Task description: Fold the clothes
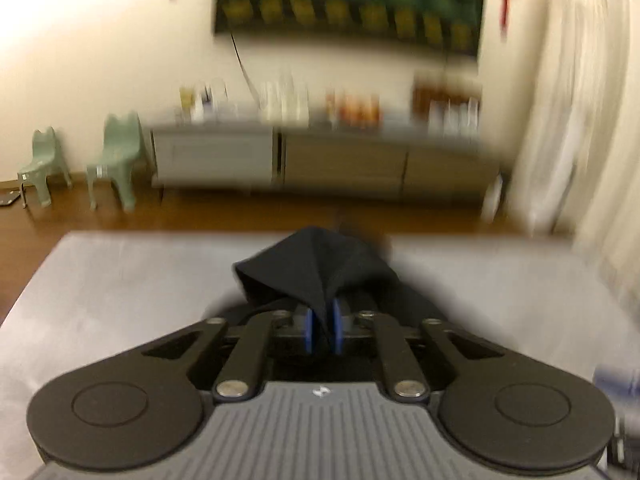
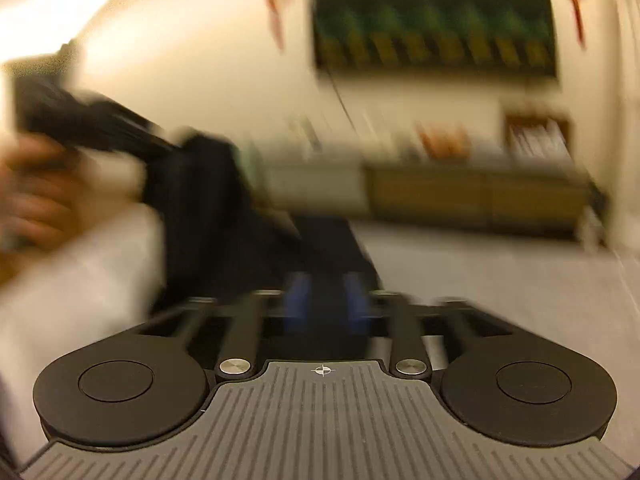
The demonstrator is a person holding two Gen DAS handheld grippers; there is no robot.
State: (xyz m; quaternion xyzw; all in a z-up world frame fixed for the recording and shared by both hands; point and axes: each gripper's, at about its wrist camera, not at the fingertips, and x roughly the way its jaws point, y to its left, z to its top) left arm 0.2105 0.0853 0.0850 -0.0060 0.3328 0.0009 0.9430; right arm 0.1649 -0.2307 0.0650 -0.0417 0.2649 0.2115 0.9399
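A black garment (image 1: 312,268) hangs pinched between the blue pads of my left gripper (image 1: 323,330), bunched in a peak above the grey table (image 1: 120,280). My right gripper (image 2: 325,304) is shut on the same black garment (image 2: 320,248), which stretches up and left from its blue pads toward the other hand-held gripper (image 2: 80,120) and the person's hand (image 2: 36,192). Both views are motion-blurred. The rest of the garment is hidden behind the fingers.
Beyond the table's far edge is brown floor, a low grey sideboard (image 1: 320,160) with bottles on it, two small green chairs (image 1: 116,156) at left and white curtains (image 1: 580,120) at right. A dark picture (image 1: 348,0) hangs on the wall.
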